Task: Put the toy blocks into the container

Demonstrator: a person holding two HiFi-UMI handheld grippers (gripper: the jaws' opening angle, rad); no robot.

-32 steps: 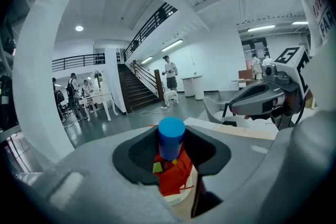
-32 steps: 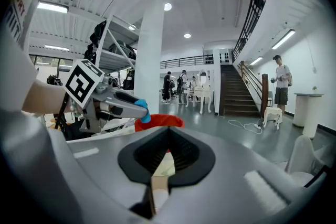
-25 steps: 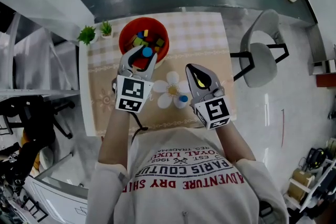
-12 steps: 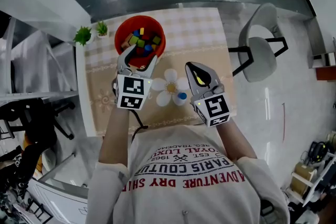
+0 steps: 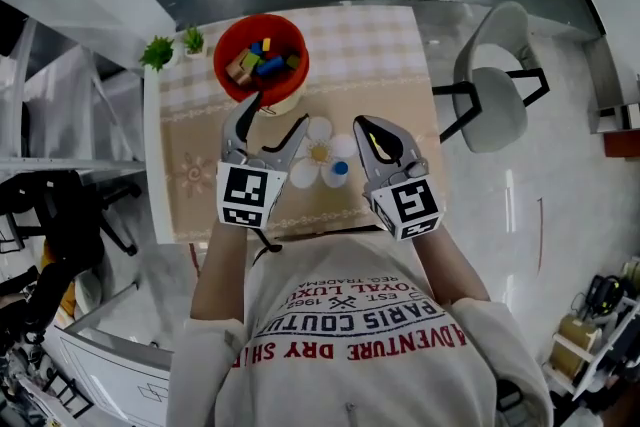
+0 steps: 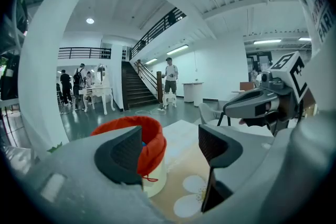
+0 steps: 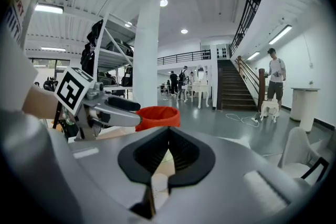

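Container [image 5: 262, 58]: red-rimmed, set at the far side of the desk [image 5: 400, 65]; several toy blocks [image 5: 262, 65] are already held inside it.
Remaining block: one blue block [image 5: 340, 169] is seen outside, on the white flower mat [image 5: 318, 153], between the two grippers and nearer the right one.
Left gripper [image 6: 170, 155]: spread wide, its jaws having just been opening; nothing is seen between them. It is held just on the near side of the container.
Right gripper [image 7: 167, 149]: pressed together, with nothing pinched; it is held just beside the blue block.
Step judged: the last block is not yet picked up.
Risk, block: if the right gripper is brought down without being opened, the block is likely to be nudged away, perhaps toward the desk edge.
Risk, container: it could be knocked or tipped by the left gripper, which is close to its rim.
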